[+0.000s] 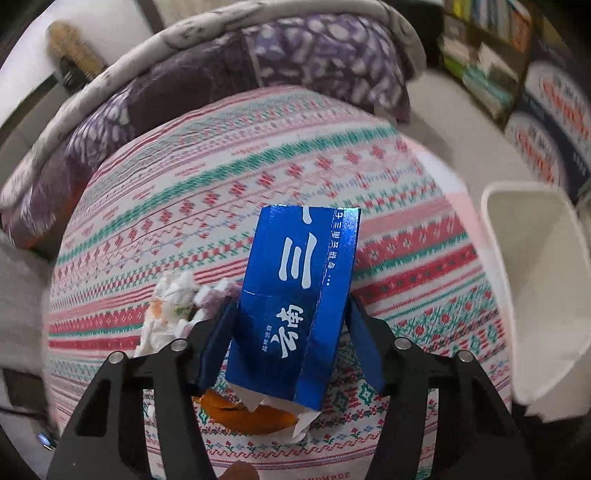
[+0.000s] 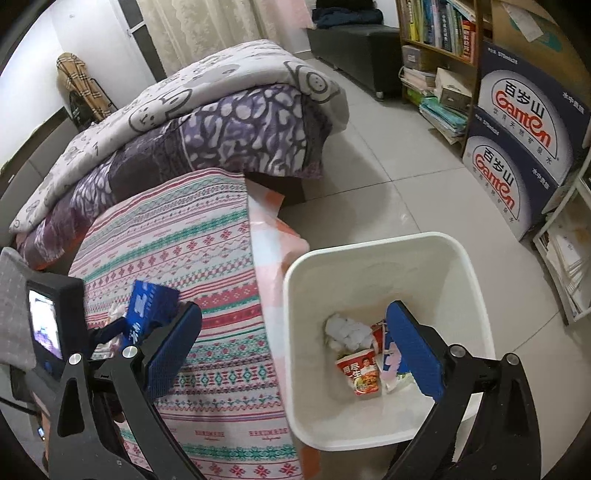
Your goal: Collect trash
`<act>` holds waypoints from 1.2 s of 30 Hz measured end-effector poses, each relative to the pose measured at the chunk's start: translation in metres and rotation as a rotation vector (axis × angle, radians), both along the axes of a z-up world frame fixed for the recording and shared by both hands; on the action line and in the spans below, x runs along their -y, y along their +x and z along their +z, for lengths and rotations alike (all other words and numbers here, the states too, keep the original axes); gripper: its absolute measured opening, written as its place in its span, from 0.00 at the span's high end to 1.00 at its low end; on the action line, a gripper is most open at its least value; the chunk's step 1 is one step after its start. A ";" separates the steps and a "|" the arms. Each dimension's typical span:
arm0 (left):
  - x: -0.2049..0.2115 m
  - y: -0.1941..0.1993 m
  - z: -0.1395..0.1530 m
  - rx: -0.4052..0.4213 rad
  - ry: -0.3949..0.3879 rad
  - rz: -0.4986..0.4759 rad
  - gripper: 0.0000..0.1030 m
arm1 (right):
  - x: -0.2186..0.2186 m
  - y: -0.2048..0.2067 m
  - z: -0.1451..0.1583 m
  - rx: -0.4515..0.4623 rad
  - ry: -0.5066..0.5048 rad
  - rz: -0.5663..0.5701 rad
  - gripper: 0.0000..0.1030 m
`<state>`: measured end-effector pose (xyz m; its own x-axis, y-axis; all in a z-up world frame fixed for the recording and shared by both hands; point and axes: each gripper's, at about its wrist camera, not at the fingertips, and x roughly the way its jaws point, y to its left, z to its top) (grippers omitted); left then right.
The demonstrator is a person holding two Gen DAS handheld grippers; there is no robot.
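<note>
My left gripper point(image 1: 291, 332) is shut on a blue carton point(image 1: 295, 295) with white characters and holds it above the patterned bedspread point(image 1: 221, 192). The carton also shows in the right wrist view point(image 2: 147, 310). Crumpled white tissue point(image 1: 170, 310) and an orange peel point(image 1: 243, 413) lie on the bedspread below the carton. My right gripper point(image 2: 295, 354) is open and empty over the near rim of the white trash bin point(image 2: 476, 295). In the bin lie a crumpled tissue point(image 2: 347, 330) and a red noodle cup point(image 2: 360, 373).
A folded purple and grey quilt point(image 2: 207, 122) lies at the far end of the bed. The bin point(image 1: 535, 295) stands on the tiled floor point(image 2: 388, 147) right of the bed. Ganten water boxes point(image 2: 517, 147) and a bookshelf point(image 2: 439, 33) stand at the right.
</note>
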<state>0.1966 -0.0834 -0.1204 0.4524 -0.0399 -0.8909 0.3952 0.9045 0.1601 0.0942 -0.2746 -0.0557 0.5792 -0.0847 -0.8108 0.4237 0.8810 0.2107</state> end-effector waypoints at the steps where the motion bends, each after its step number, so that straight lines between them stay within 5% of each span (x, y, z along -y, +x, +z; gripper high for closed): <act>1: -0.006 0.002 0.005 -0.010 -0.042 0.024 0.43 | -0.002 0.001 0.000 0.000 0.001 0.004 0.07; 6: -0.067 0.012 0.037 -0.115 -0.439 0.212 0.44 | -0.015 0.008 -0.003 -0.005 0.008 0.029 0.07; 14: -0.148 0.002 0.073 -0.074 -0.789 0.423 0.43 | -0.061 0.024 -0.011 -0.029 0.008 0.146 0.07; 19: -0.182 -0.029 0.132 0.172 -0.812 0.439 0.43 | -0.099 0.034 -0.019 -0.045 0.003 0.246 0.07; 23: -0.199 -0.058 0.173 0.339 -0.749 0.434 0.43 | -0.128 0.039 -0.021 -0.033 -0.012 0.335 0.07; 31: -0.239 -0.070 0.175 0.358 -0.626 0.545 0.42 | -0.217 0.046 -0.046 -0.068 0.005 0.606 0.07; 36: -0.268 -0.076 0.168 0.343 -0.607 0.592 0.42 | -0.279 0.042 -0.067 -0.098 -0.123 0.837 0.07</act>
